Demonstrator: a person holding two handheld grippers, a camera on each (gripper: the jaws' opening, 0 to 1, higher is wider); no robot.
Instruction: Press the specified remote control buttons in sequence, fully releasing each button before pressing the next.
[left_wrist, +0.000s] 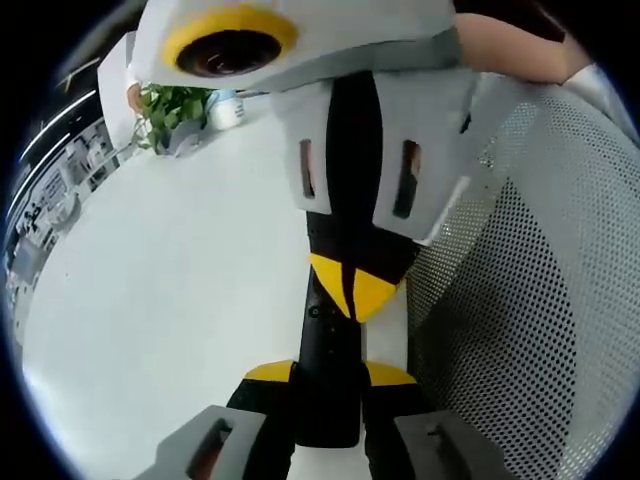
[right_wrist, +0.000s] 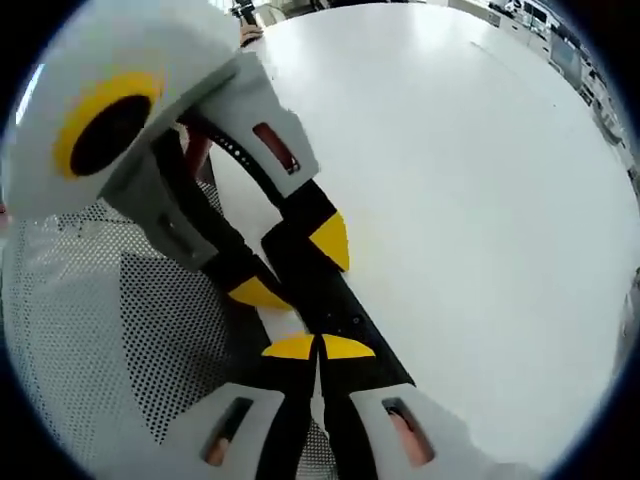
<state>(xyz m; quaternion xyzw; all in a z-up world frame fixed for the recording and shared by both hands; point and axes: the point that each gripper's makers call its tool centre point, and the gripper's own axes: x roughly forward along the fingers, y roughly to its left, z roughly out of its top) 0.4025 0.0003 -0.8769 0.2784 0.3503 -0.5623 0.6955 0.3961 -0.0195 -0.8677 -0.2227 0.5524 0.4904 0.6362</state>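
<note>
Left gripper view: left hand-held gripper (left_wrist: 328, 385) clamps black remote (left_wrist: 325, 350); right hand-held gripper (left_wrist: 352, 290) closed above; plant (left_wrist: 172, 108) behind.

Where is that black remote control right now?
In the left gripper view, the black remote control lies low at centre on the white table, between the left gripper tips, beside the mesh chair; the right gripper meets it from above.

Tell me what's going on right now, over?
Left gripper clamped on slim black remote control. Right gripper, jaws together, tips pressing the remote's face. Grey perforated mesh chair back close alongside white table; nothing blocking.
</note>
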